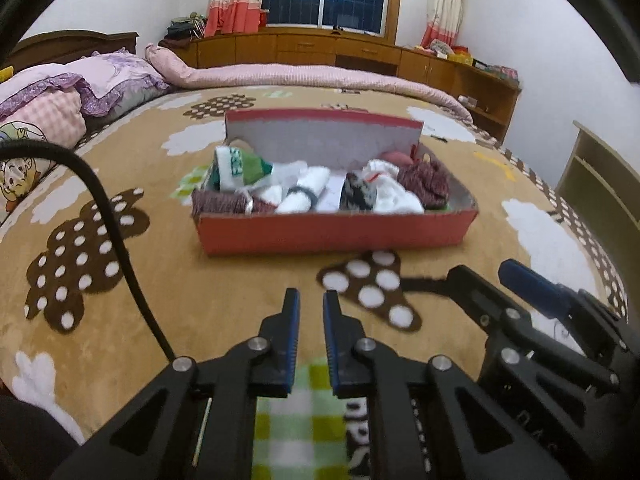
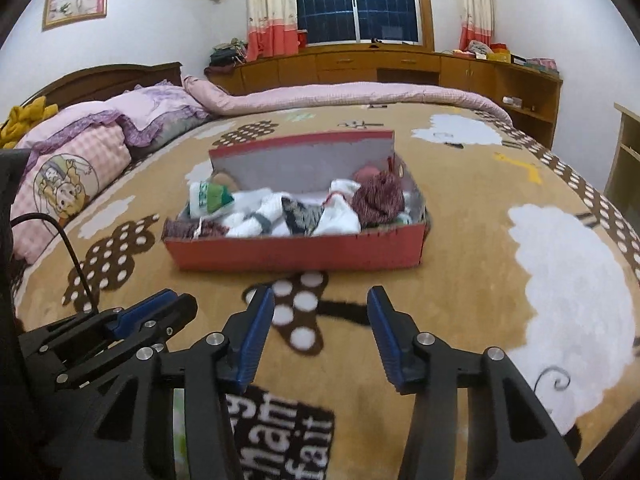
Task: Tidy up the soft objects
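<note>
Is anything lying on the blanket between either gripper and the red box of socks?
Nothing visible. Only bare patterned blanket separates the left gripper and the right gripper from the red box; both hold nothing.

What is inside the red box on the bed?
The red box holds rolled socks: white ones, a dark red one, a green-and-white one. Whatever lies underneath them is hidden.

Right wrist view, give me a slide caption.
Open red cardboard box of rolled socks on a tan patterned blanket, empty right claw before it.
</note>
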Tool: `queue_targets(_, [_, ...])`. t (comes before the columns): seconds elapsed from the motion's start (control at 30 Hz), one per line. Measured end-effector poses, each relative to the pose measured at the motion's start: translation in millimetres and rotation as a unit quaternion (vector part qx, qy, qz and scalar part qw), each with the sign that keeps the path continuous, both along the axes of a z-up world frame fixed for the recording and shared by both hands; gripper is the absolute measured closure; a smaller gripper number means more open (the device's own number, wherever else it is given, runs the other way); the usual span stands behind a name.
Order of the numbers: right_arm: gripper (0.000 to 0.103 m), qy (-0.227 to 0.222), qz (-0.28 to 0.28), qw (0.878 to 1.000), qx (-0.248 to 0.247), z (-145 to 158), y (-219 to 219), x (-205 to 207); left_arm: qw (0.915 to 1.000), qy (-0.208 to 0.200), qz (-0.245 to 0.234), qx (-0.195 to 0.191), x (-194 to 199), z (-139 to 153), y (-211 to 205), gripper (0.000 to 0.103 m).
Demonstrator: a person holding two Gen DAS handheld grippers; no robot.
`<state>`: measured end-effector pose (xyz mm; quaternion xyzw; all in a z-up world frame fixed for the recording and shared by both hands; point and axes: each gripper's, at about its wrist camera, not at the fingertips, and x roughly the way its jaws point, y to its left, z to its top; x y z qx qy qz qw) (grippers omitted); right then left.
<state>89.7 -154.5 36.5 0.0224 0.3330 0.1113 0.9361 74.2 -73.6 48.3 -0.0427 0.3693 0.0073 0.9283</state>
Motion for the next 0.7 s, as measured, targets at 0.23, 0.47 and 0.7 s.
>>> queue_targets(0.23, [0.052, 0.012, 0.003, 1.0, 0.002, -12, -4, -21, 0.9999, 0.015, 0.001, 0.0, -22, -15, -3, 0.093])
queue_targets(0.47, [0.059, 0.0, 0.019, 1.0, -0.009, -13, -5, -29, 0.9997, 0.021, -0.01, -0.001, -34, -22, -8, 0.093])
queue_targets(0.7, [0.061, 0.013, 0.027, 0.999, -0.017, -21, -3, -22, 0.9992, 0.035, -0.018, -0.007, -27, -29, -9, 0.093])
